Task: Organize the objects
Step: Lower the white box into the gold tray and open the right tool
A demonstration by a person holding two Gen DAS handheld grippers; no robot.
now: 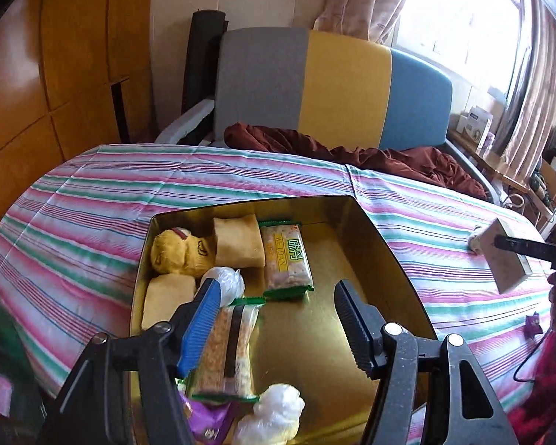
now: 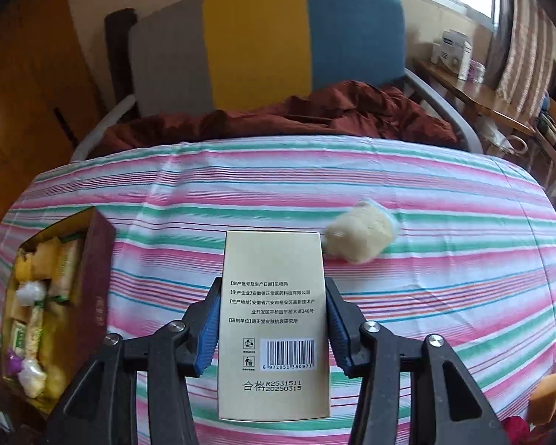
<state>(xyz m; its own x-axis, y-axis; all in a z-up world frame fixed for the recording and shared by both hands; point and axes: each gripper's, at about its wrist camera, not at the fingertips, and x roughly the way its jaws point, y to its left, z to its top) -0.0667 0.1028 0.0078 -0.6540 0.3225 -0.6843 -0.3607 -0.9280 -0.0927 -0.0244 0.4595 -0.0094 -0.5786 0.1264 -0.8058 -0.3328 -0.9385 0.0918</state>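
An open gold tin (image 1: 385, 259) lies on the striped bed and holds several wrapped snacks: yellow pastries, a green-edged cracker pack (image 1: 285, 259) and white-wrapped sweets. My left gripper (image 1: 274, 293) hangs over the tin, open, with nothing between its fingers. A cracker pack (image 1: 229, 348) lies in the tin under its blue pad. My right gripper (image 2: 272, 293) is shut on a beige carton (image 2: 274, 319) with a barcode, held above the bed; the carton (image 1: 504, 256) also shows at the right edge of the left wrist view. A pale wrapped sweet (image 2: 359, 237) lies on the sheet beyond it.
The tin (image 2: 100, 282) sits at the far left in the right wrist view, dark red outside. A dark red blanket (image 2: 315, 115) lies crumpled at the headboard (image 2: 255, 44). A wooden side table (image 2: 474, 89) with boxes stands right of the bed. An orange item (image 2: 545, 393) lies at the lower right.
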